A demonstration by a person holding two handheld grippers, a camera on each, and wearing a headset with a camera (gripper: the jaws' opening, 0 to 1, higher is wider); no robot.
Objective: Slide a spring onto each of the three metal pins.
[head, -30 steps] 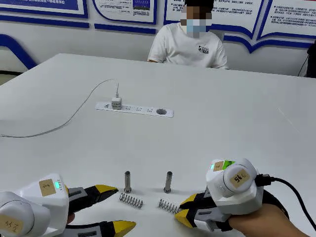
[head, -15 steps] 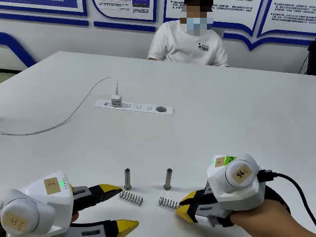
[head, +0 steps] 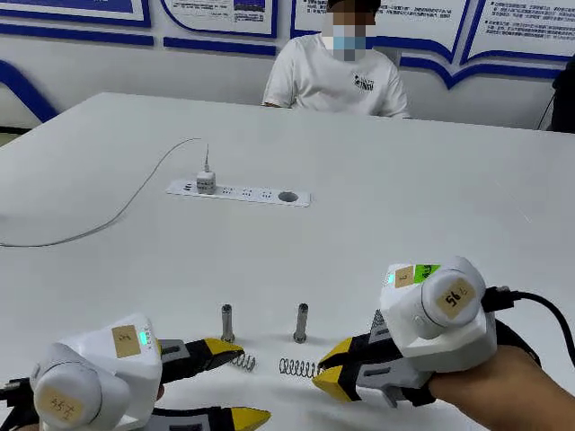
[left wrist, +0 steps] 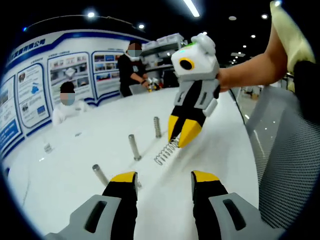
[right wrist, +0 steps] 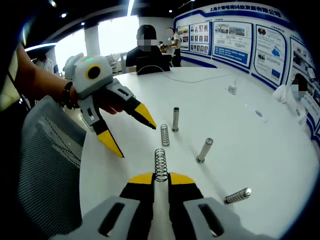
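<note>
Our right gripper [right wrist: 161, 176] has its yellow-tipped jaws pinched on the near end of a small coiled steel spring [right wrist: 160, 160]. The spring lies on the white tabletop [head: 359, 224], just in front of an upright grey metal pin [head: 301, 322]. Our left gripper [left wrist: 164, 176] hovers with its jaws apart. A second coiled spring [head: 243, 361] lies at its upper tip, near a second such pin [head: 227, 322].
</note>
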